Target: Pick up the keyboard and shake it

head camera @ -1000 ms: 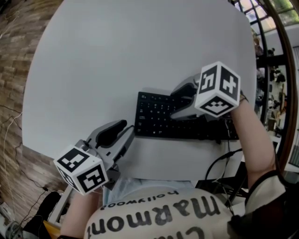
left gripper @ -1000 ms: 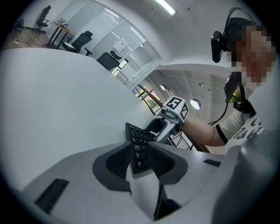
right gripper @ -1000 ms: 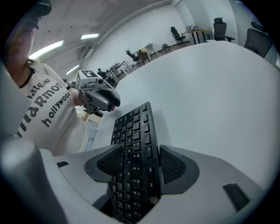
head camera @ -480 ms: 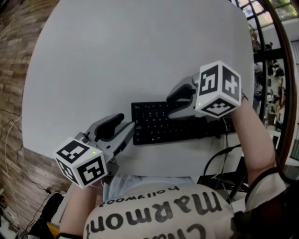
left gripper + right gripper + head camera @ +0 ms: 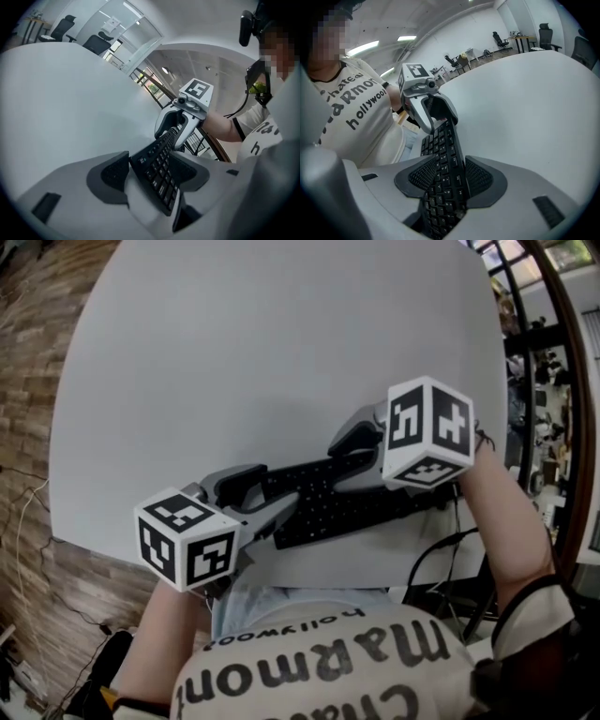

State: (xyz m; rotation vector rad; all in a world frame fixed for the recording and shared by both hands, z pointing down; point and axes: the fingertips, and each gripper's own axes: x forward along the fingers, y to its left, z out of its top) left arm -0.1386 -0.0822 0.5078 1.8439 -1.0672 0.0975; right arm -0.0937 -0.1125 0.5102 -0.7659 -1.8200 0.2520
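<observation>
The black keyboard (image 5: 328, 504) is off the white table (image 5: 281, 334) and slants between both grippers. My right gripper (image 5: 349, 457) is shut on the keyboard's right end; in the right gripper view its pads (image 5: 424, 176) press the keyboard (image 5: 443, 183) from both sides. My left gripper (image 5: 265, 498) has the left end between its jaws, which have just been opening. In the left gripper view the keyboard (image 5: 159, 171) runs edge-on between the spread pads (image 5: 112, 171), which do not clamp it. Each gripper shows in the other's view: the right gripper (image 5: 176, 129) and the left gripper (image 5: 433, 112).
The table's near edge curves just in front of the person's torso (image 5: 319, 662). Black cables (image 5: 441, 559) hang off the edge at the right. Wooden flooring (image 5: 28, 427) lies to the left. Office chairs (image 5: 546, 35) stand far beyond the table.
The keyboard lay flat on the table; now it is raised and slanted. My left gripper moved right from beside its left end to around it, jaws wider. My right gripper closed on the right end.
</observation>
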